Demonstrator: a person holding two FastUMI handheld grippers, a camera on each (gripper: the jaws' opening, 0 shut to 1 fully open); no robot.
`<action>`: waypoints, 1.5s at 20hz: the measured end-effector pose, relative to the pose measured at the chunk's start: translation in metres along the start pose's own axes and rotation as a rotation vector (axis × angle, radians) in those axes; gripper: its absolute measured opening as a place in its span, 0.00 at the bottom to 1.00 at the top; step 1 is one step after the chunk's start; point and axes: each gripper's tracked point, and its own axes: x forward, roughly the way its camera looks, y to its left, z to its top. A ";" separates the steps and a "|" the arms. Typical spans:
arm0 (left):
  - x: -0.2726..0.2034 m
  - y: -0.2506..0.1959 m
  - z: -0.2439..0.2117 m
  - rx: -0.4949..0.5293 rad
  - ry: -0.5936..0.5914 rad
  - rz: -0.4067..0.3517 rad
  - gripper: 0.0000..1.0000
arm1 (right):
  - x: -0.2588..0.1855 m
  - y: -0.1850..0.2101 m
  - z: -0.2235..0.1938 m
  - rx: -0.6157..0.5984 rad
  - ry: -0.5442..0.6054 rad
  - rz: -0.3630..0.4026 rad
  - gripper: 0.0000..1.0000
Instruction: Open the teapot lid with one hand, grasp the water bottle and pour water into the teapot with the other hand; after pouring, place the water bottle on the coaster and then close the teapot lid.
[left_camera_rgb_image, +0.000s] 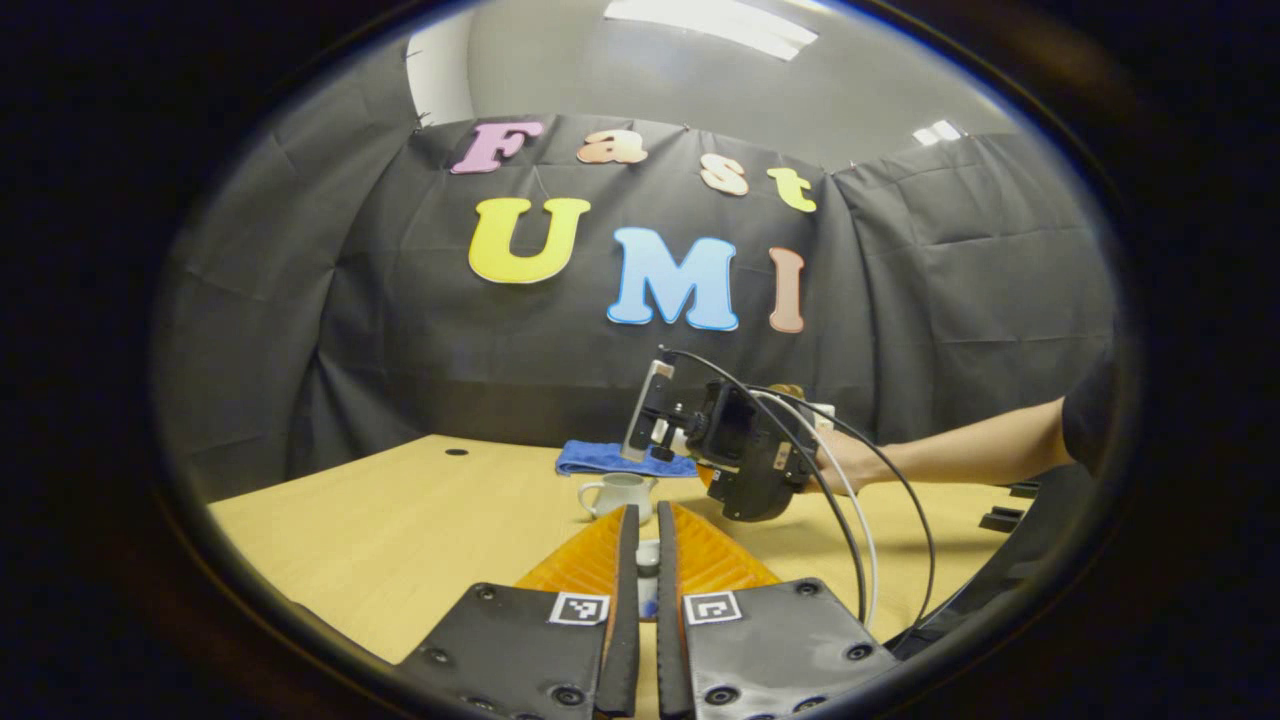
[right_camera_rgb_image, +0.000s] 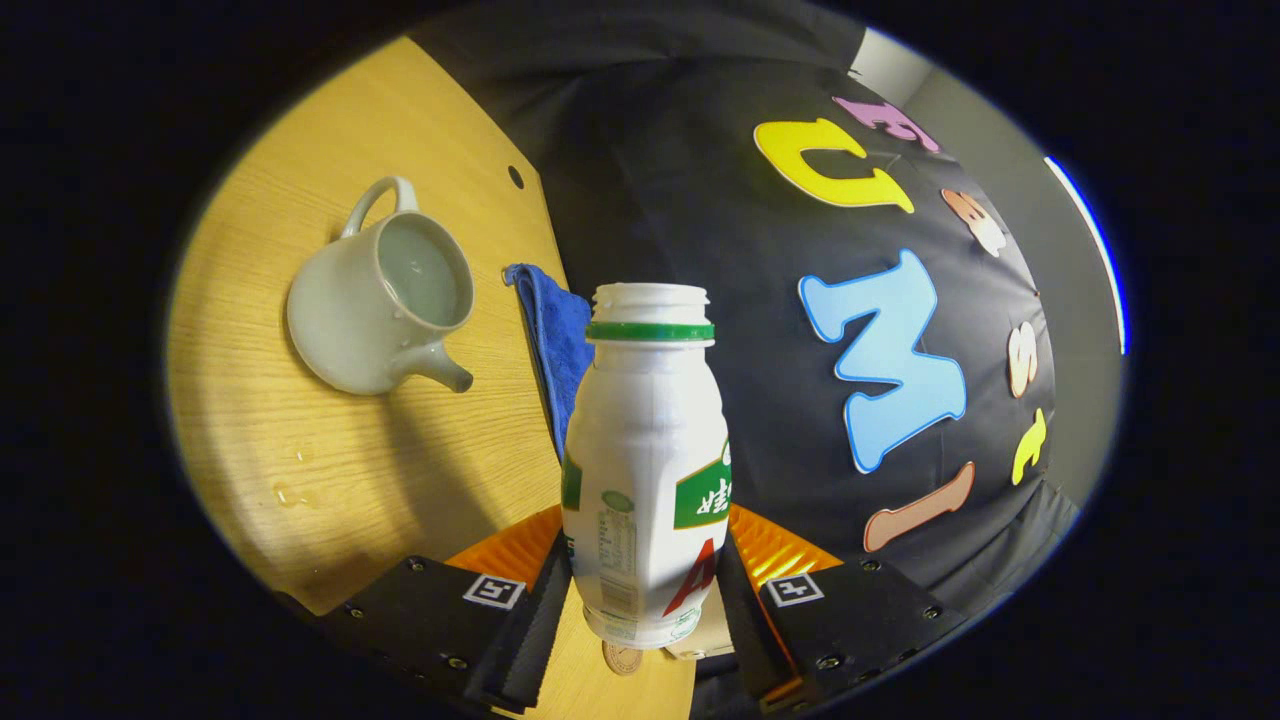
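Lid: off the teapot (right_camera_rgb_image: 380, 300), whose mouth stands open; the left tool (left_camera_rgb_image: 647, 560) has its fingers nearly together on a small pale thing, most likely the lid, held up over the counter (left_camera_rgb_image: 400, 520).
Teapot: sits on the counter near a blue cloth (right_camera_rgb_image: 555, 340), with what looks like water inside it; in the left gripper view it stands beyond the tool's tips.
Water bottle: the uncapped bottle (right_camera_rgb_image: 645, 460) is clamped by its lower body between both fingers of the right tool (right_camera_rgb_image: 645, 600), lifted clear of the counter and beside the teapot, not over it.
Spill: a few drops lie on the counter near the teapot.
Done, by my reading: lid opened, bottle grasped, pouring probably finished or close to it.
Left: bottle onto the coaster, possibly the small disc (right_camera_rgb_image: 622, 657) below it, then lid back on.
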 end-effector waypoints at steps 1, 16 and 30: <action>-0.002 -0.002 -0.004 0.012 0.008 0.001 0.18 | -0.002 0.002 0.002 -0.024 -0.004 0.001 0.72; -0.003 0.013 -0.015 0.050 0.040 0.043 0.13 | -0.016 0.026 0.020 -0.386 -0.063 -0.072 0.72; -0.005 0.013 -0.012 0.080 0.033 0.045 0.13 | -0.015 0.010 0.029 -0.563 -0.085 -0.117 0.72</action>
